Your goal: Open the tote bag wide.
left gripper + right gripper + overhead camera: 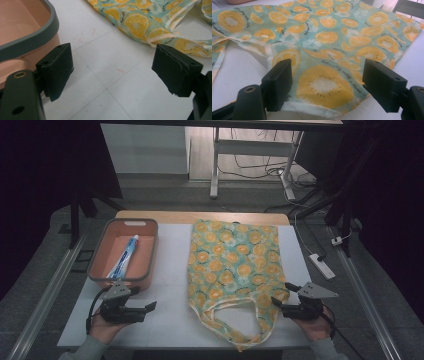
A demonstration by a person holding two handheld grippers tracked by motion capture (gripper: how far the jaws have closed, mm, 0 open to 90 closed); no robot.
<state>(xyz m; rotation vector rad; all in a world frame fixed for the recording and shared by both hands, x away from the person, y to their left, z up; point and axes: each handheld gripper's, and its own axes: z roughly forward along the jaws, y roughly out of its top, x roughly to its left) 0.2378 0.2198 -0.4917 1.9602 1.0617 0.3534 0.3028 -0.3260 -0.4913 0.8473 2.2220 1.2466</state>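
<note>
A tote bag (232, 265) printed with orange and kiwi slices lies flat on the white table, its handles toward the near edge. My right gripper (282, 294) stands open at the bag's near right corner. In the right gripper view its jaws (329, 72) straddle that corner of the bag (324, 37) without pressing on it. My left gripper (149, 308) is open near the front left, pointing right toward the bag. Bare table shows between its jaws (112, 57). Ahead of it lies the bag's handle edge (155, 37).
A pink basket (97, 255) with a grey rim (32, 42) sits at the left, just beyond my left gripper, with a toothpaste tube (125, 257) inside. Bare white table (170, 270) lies between basket and bag. A power strip (322, 266) lies on the floor at the right.
</note>
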